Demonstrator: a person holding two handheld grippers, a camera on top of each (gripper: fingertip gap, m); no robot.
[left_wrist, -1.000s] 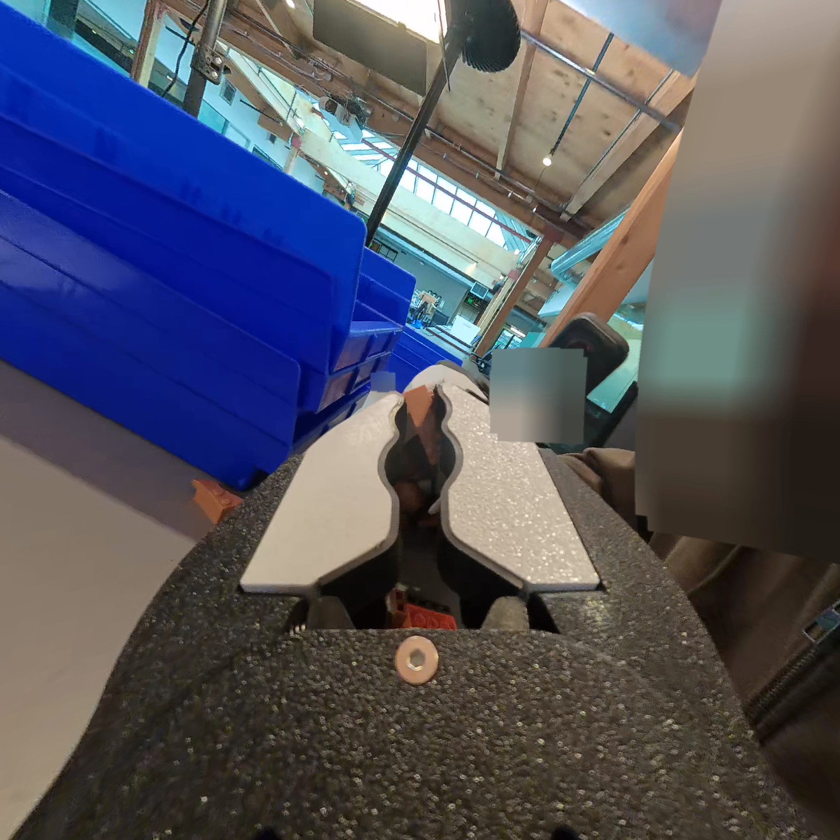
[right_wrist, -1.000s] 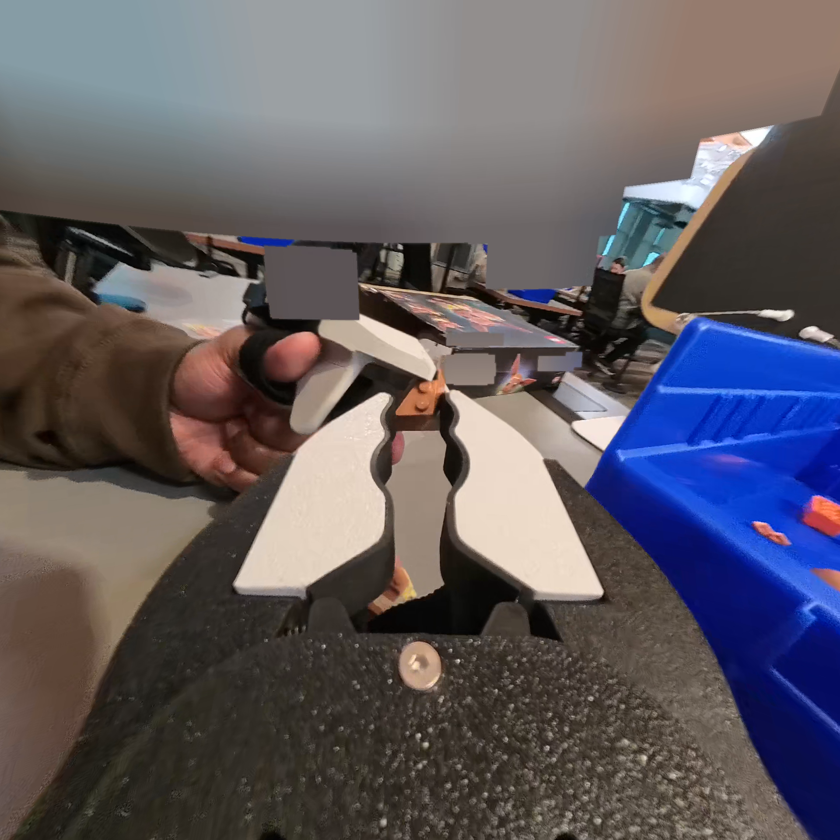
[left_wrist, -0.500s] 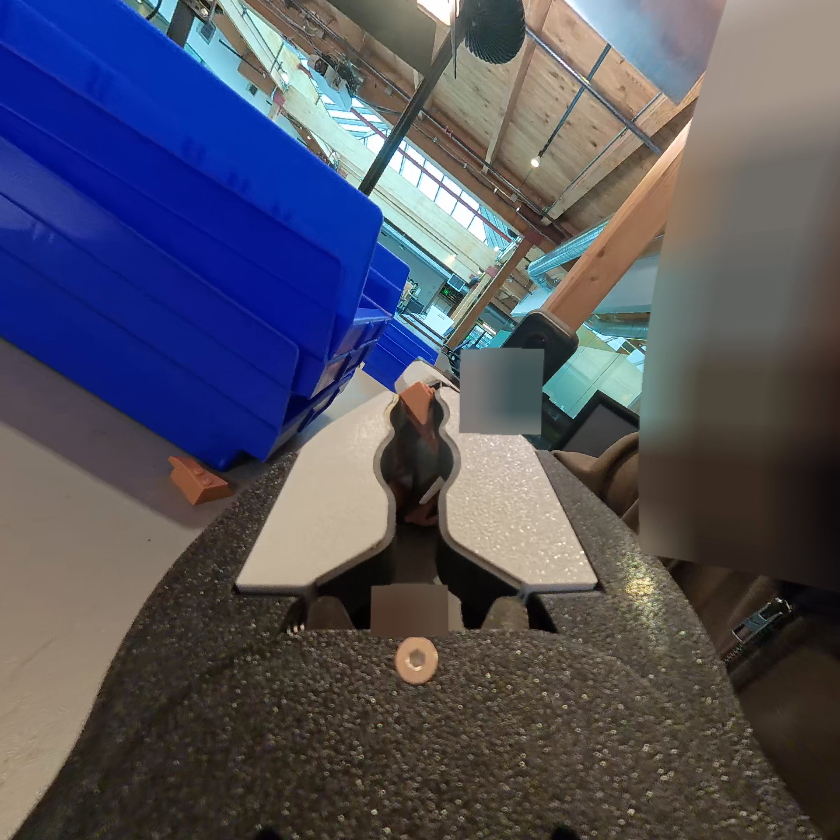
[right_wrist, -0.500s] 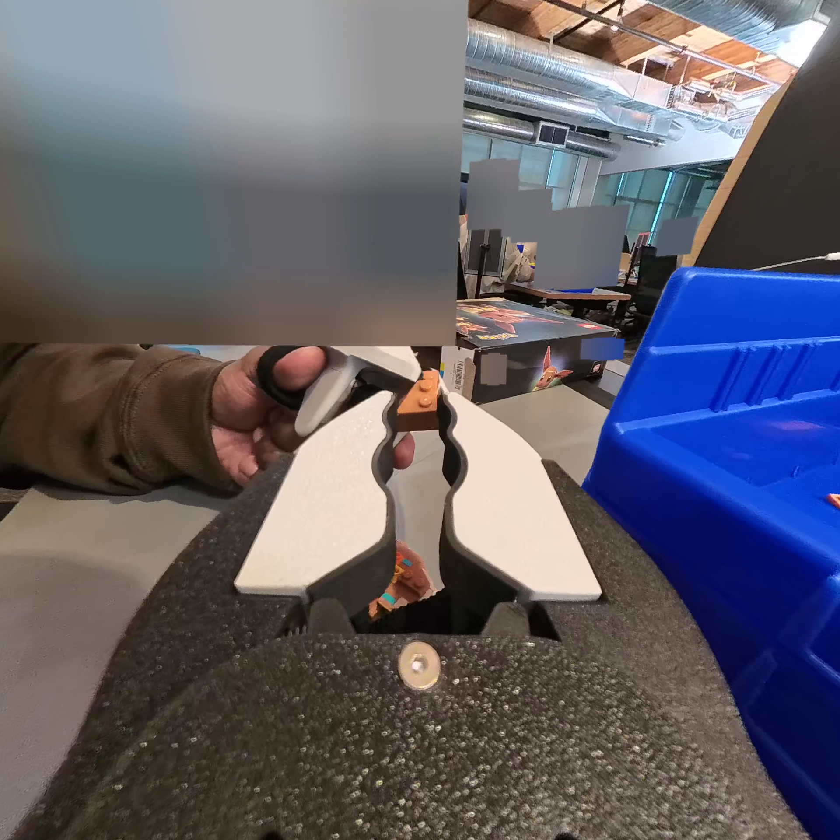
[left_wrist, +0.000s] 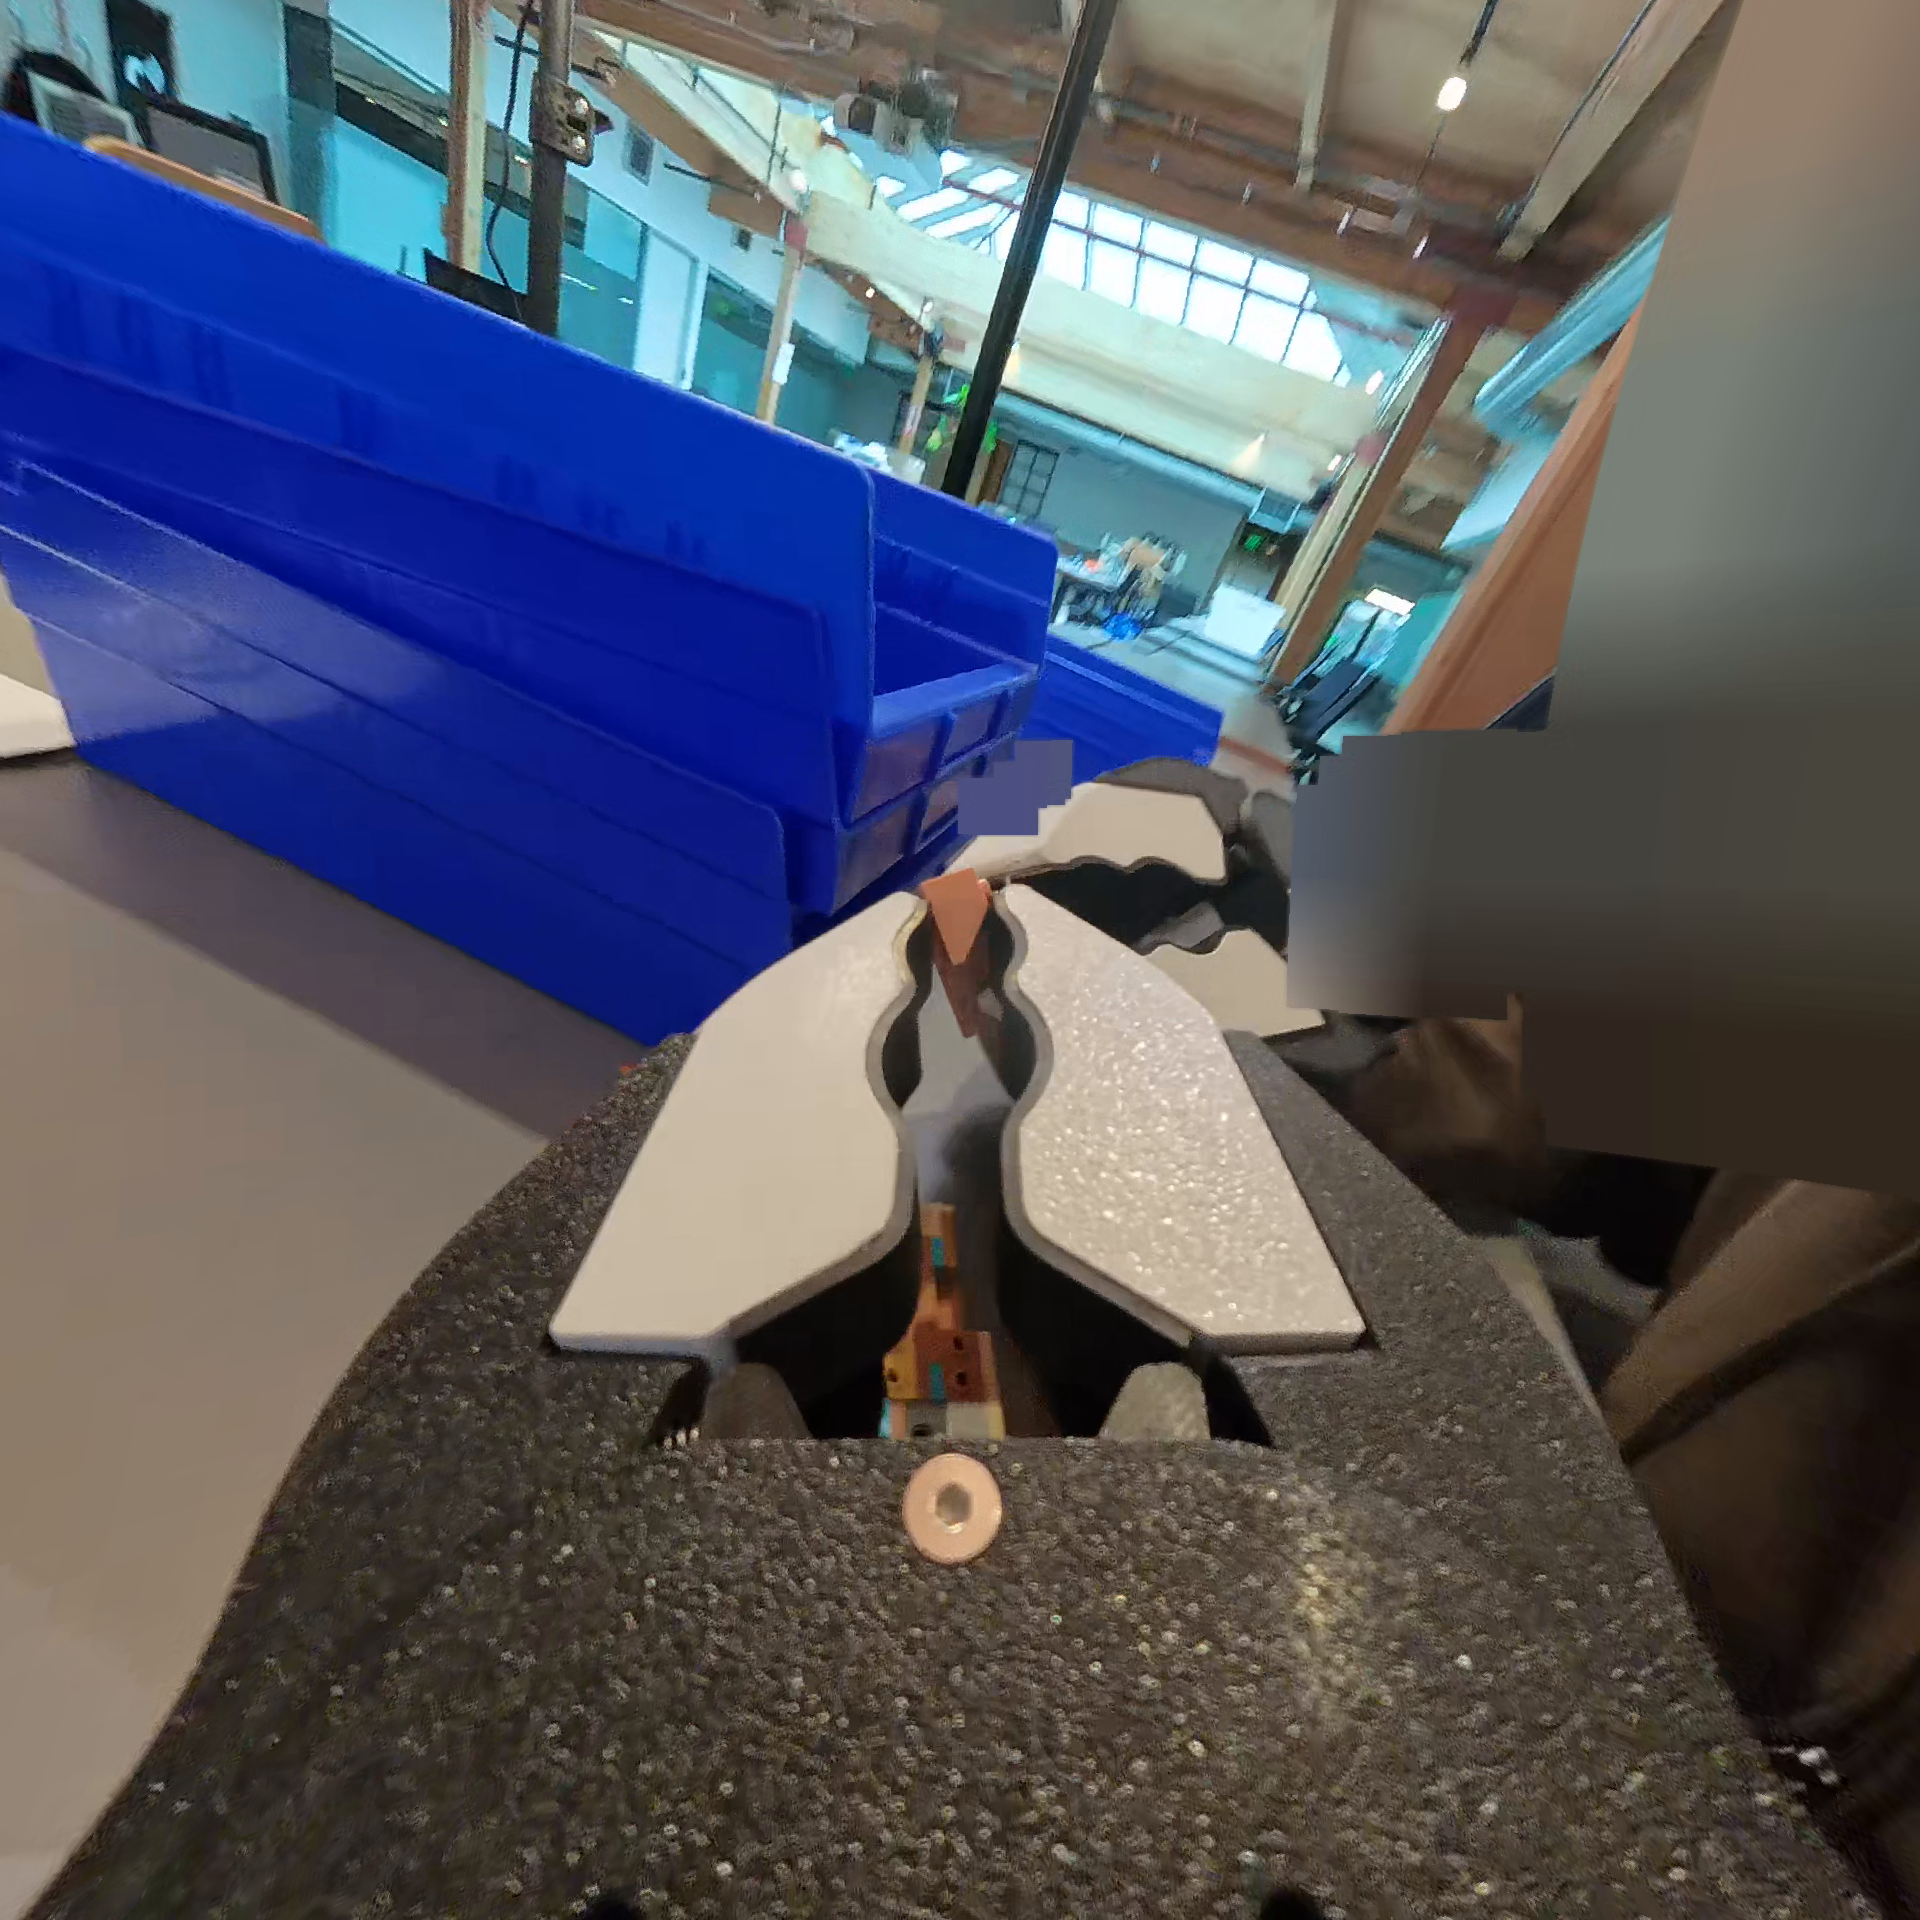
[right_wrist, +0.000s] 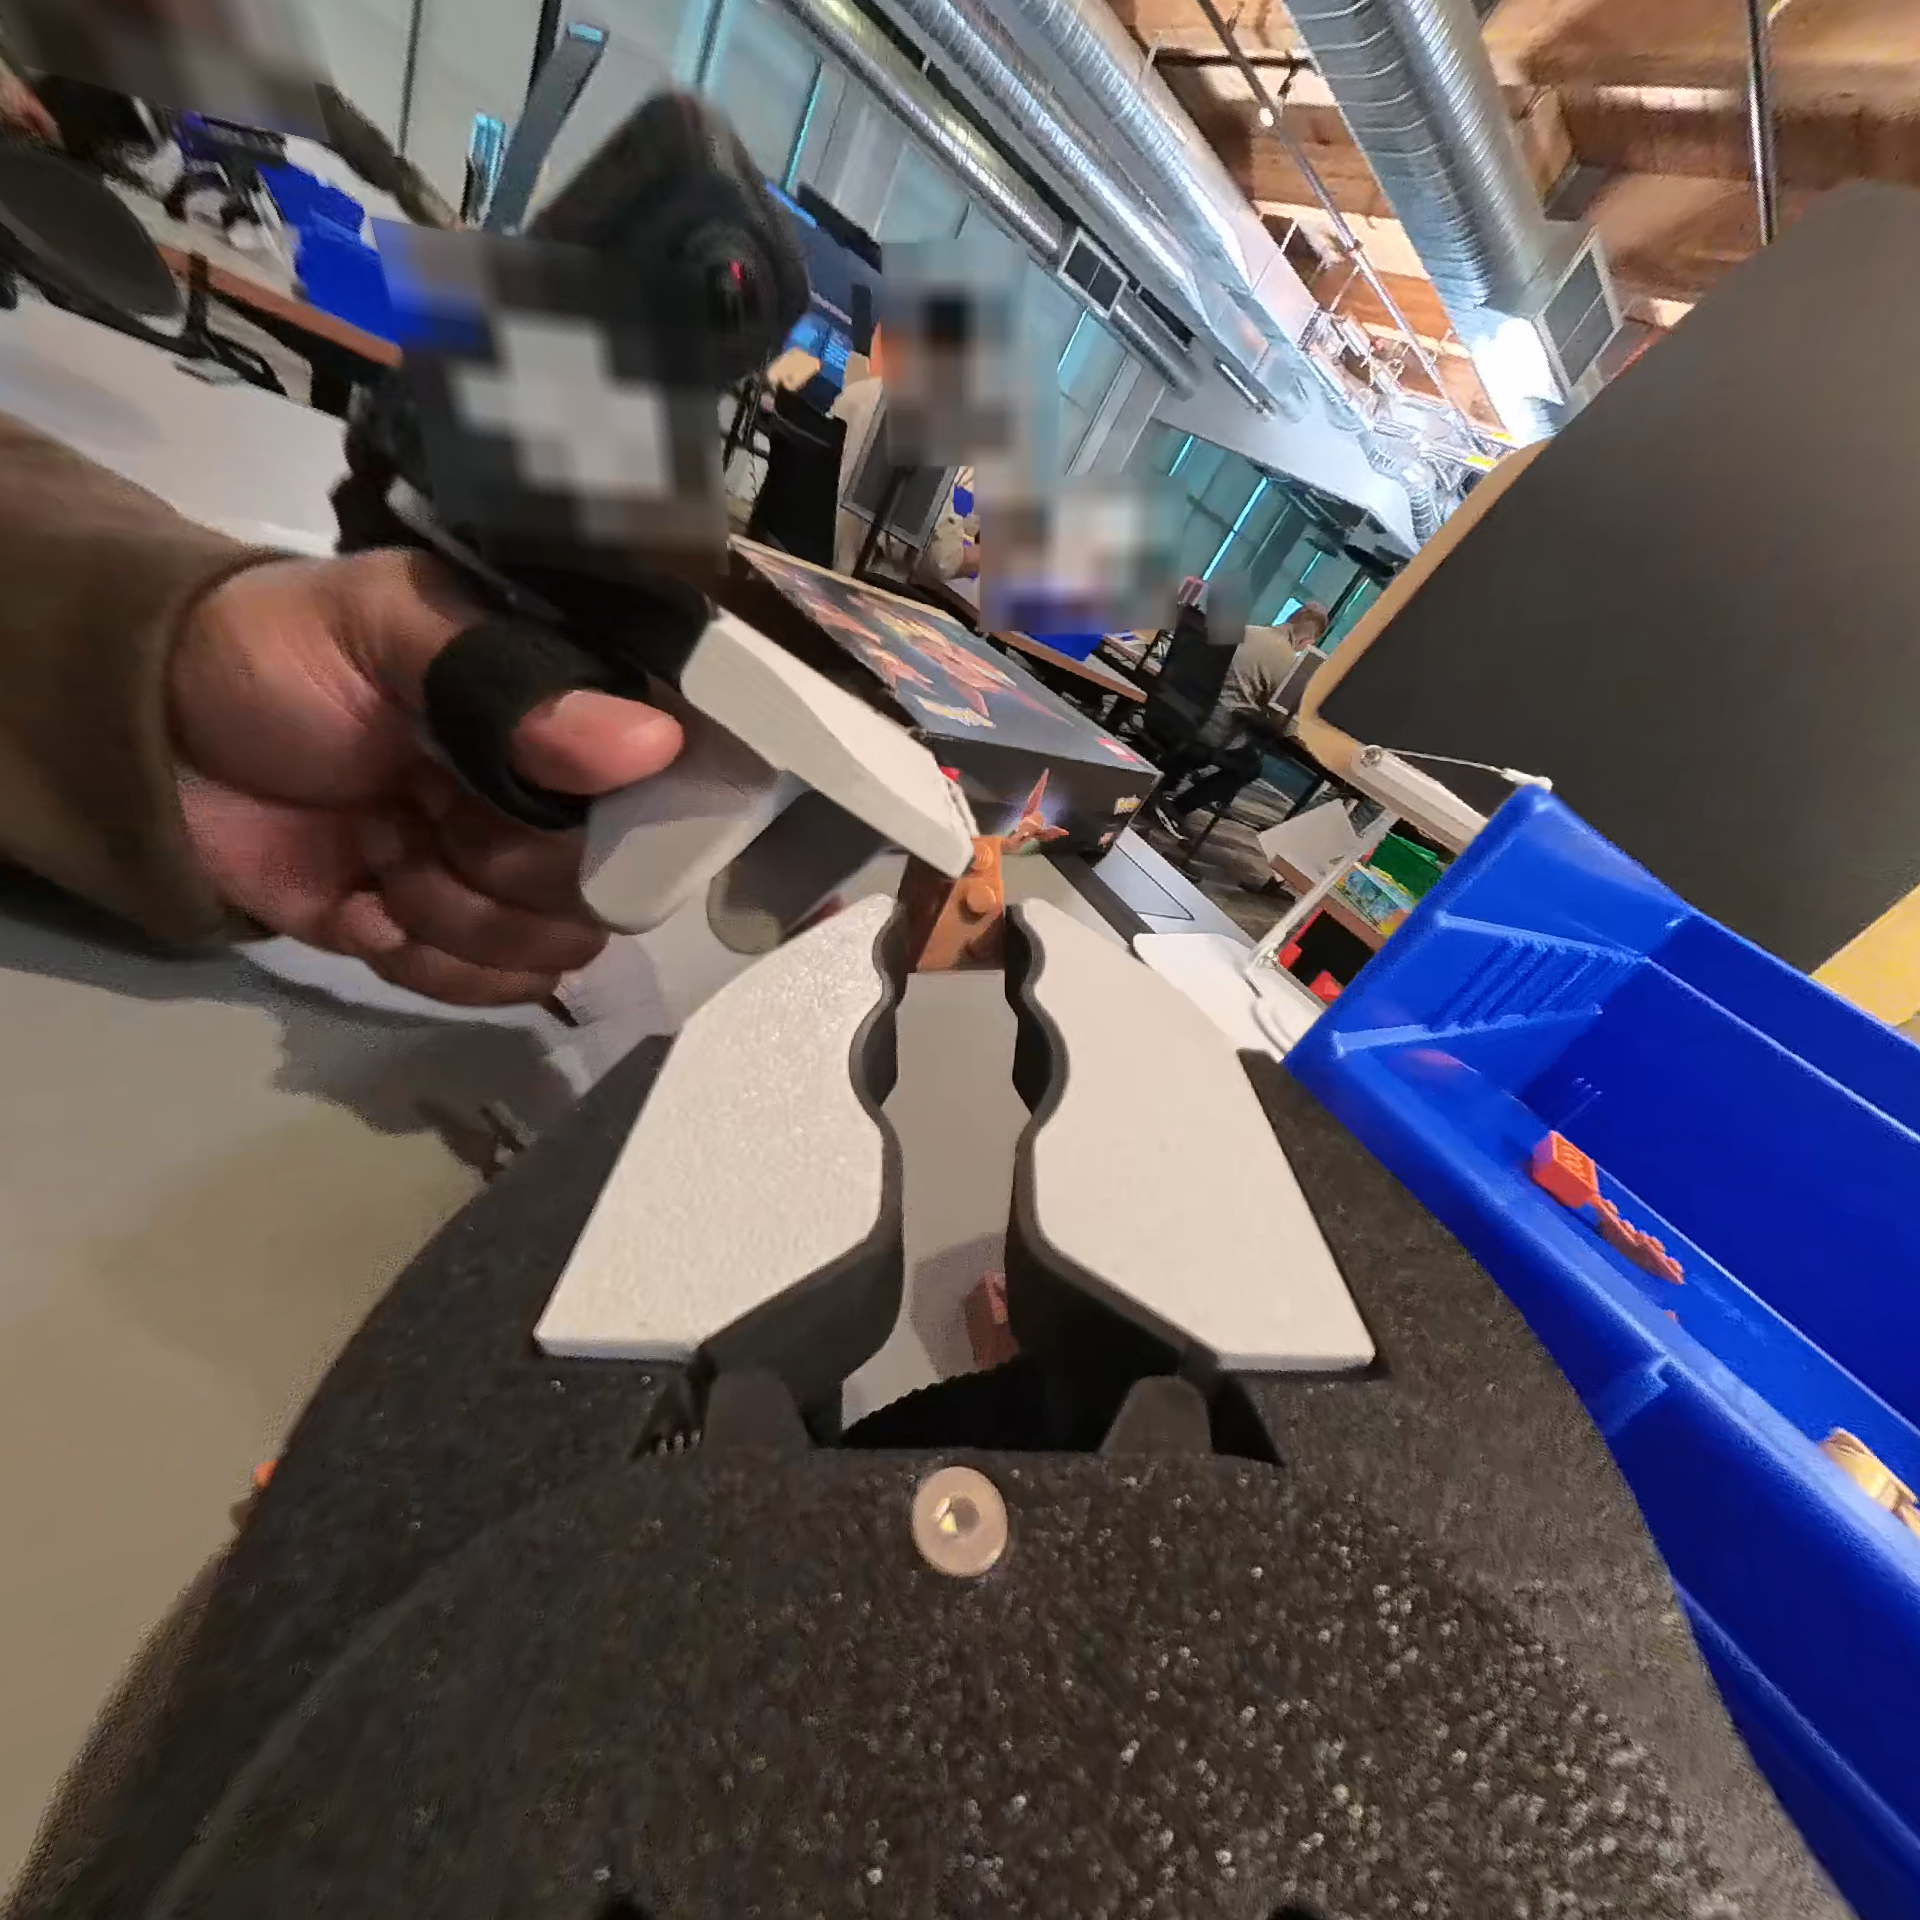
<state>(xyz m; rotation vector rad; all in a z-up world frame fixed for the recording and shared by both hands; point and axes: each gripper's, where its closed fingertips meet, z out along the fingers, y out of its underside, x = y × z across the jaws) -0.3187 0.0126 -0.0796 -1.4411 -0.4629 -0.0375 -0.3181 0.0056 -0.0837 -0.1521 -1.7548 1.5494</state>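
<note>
Both grippers swung away from ceiling, left gripper (left_wrist: 961, 914) and right gripper (right_wrist: 951, 930) fingers clamped on brown brick (right_wrist: 956, 920), upright

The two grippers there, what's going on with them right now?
A person holds a gripper in each hand above a grey table. The right gripper and the left gripper meet tip to tip, jaws shut on small brown toy bricks. Blue bins stand beside them, one holding loose orange bricks.
</note>
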